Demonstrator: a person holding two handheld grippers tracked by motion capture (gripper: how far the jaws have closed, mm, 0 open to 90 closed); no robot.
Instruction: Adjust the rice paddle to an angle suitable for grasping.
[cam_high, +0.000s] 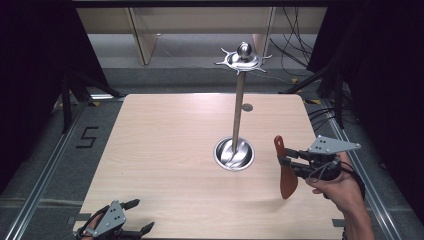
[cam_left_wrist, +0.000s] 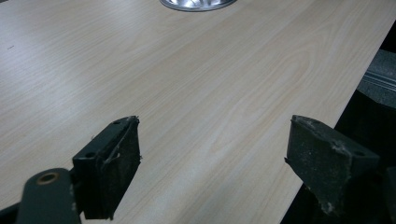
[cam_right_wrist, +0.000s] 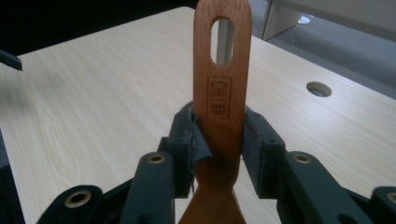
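I note a pale wood table (cam_high: 165, 150) on grey floor, dark curtains either side, a steel hanging stand (cam_high: 234, 152) right of centre. My right gripper (cam_high: 283, 159) pinches a wooden spatula (cam_high: 286, 175) above the right edge; my left gripper (cam_high: 139, 216), jaws spread, rests at the near-left corner.

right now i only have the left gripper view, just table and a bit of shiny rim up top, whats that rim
Observer: It is the round base of a metal stand, with an upright pole topped by a hook ring.
Operator: is the other hand holding anything
Observer: Yes, the right gripper is shut on a wooden spatula, handle end up.
Operator: can it hang on those hooks
Observer: Probably; the handle has a slot near its tip.
Operator: where is it versus the stand
Observer: To the right of the base, near the table's right edge.
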